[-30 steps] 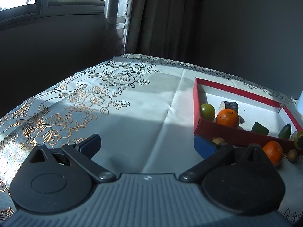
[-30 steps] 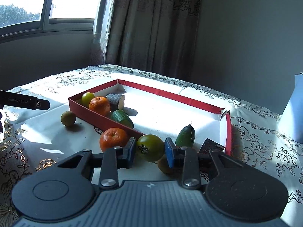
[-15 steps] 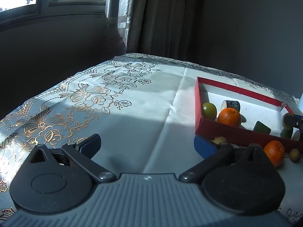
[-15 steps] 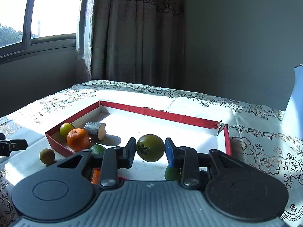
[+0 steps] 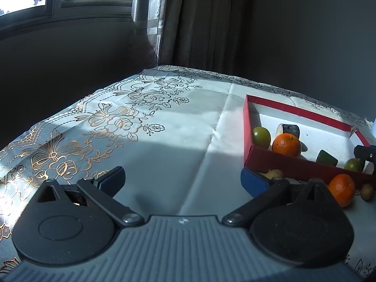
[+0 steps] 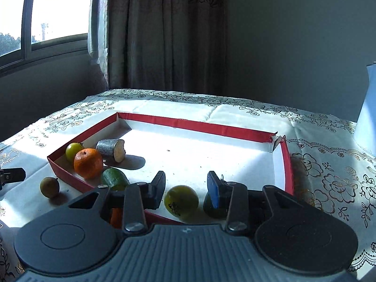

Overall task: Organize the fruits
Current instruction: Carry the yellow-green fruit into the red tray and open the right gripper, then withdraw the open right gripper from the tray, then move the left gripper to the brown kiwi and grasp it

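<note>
The right gripper (image 6: 185, 188), jaws apart and holding nothing, stands above a green fruit (image 6: 181, 201) in the tray (image 6: 195, 124); the left gripper (image 5: 182, 179), wide open and empty, sits nearer the orange (image 5: 342, 189) on the bench (image 5: 164, 145).

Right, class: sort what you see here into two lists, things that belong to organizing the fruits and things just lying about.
Belongs to the job:
red tray
green fruit between the open right tongs
oranges
small brown fruit
dark green fruit
left tongs, open

Just lying about:
flowered tablecloth
curtain
window
white jug
</note>
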Demonstrator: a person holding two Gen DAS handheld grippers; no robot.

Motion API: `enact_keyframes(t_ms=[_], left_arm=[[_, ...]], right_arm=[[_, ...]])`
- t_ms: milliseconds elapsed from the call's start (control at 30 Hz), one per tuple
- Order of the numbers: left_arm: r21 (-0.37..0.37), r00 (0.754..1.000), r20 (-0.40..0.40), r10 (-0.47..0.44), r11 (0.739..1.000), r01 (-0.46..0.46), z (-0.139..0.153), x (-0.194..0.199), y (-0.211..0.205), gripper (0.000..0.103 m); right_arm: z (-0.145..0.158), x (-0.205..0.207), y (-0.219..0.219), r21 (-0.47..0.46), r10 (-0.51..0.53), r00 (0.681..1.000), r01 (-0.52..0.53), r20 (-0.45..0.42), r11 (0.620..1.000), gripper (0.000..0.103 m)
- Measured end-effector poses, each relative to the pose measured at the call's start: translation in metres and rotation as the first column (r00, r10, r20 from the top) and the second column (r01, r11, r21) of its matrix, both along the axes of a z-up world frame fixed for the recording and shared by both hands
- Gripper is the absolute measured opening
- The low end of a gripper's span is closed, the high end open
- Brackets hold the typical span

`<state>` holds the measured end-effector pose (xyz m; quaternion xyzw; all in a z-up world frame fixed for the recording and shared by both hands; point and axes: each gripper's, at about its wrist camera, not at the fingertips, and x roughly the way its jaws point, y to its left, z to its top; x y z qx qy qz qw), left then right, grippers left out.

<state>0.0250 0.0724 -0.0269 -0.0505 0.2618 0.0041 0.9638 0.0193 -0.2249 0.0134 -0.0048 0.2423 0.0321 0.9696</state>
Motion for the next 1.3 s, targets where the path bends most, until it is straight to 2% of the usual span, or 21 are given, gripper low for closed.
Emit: enact_keyframes(t_ms=[167,233,300,467,633,800,1000,1300], left_arm=[[0.0,1.0,0.002,0.003,1.0,-0.003,0.0,-0.001,0.001,0.103],[0.003,1.0,0.002,0.003,1.0,-0.003,0.0,-0.001,0.001,0.103],[0.006,1.0,0.003,0.006,1.0,-0.007,0.0,0.0,0.0,0.103],[0.019,1.0,0.002,0.013,1.0,-0.013,0.001,0.0,-0.001,0.103],[0.053,1.0,0.002,0.012,0.999,-0.012,0.001,-0.001,-0.007,0.103],[0.096,1.0,0.016,0.009,0.995,-0.01,0.002,-0.003,-0.014,0.103],[0.166,0.995,0.033,-0.09,0.983,0.083,0.005,-0.011,-0.038,0.103],[0.2,0.985,0.021,-0.173,0.966,0.165,0.01,0.0,-0.074,0.103]], right_arm=[[0.018,-0.035,-0.013,0.039,-0.009,0.999,0.007,0.052,0.999,0.06],[0.018,-0.051,-0.022,0.053,-0.021,0.998,0.018,0.051,0.998,0.068],[0.016,-0.069,-0.033,0.059,-0.045,0.997,0.042,0.056,0.997,0.072],[0.002,-0.097,-0.066,0.088,-0.14,0.99,0.139,0.005,0.986,0.075],[-0.013,-0.107,-0.091,0.132,-0.203,0.979,0.204,-0.026,0.97,0.08],[-0.019,-0.106,-0.103,0.206,-0.208,0.977,0.214,-0.05,0.955,0.08],[-0.023,-0.105,-0.115,0.288,-0.215,0.974,0.227,-0.073,0.93,0.08],[-0.024,-0.105,-0.116,0.301,-0.207,0.975,0.223,-0.085,0.927,0.08]])
